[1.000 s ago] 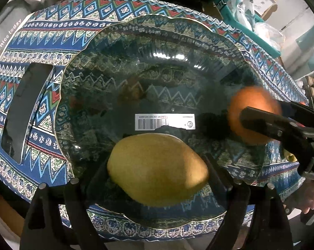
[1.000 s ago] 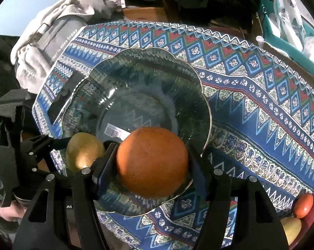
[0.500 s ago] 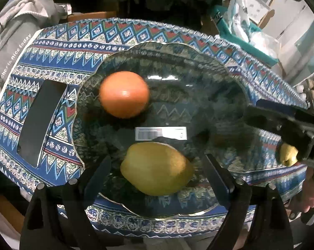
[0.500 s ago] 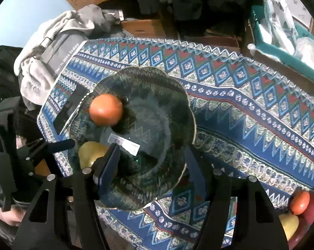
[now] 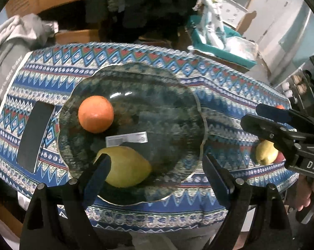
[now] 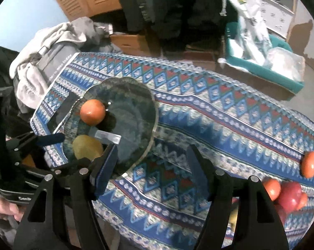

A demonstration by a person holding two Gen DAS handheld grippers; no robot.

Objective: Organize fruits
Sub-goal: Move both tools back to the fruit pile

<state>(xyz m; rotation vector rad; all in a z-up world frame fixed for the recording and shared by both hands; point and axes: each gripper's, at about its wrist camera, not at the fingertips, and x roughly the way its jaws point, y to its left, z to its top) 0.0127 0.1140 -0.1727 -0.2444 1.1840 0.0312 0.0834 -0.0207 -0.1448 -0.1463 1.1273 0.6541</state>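
Fruits lie apart from both tools: a round orange (image 5: 95,114) and a yellow-green pear-shaped fruit (image 5: 127,169) rest in the dark scalloped glass dish (image 5: 167,108) on the blue patterned cloth (image 5: 230,95). Above the dish's near rim, the left gripper (image 5: 154,166) gapes empty. The right gripper (image 6: 152,162), its jaws just opening and bare, hangs over cloth beside the dish, orange well beyond it.

Glossy glass bowl (image 5: 198,112) on patterned woven cloth (image 5: 230,95).
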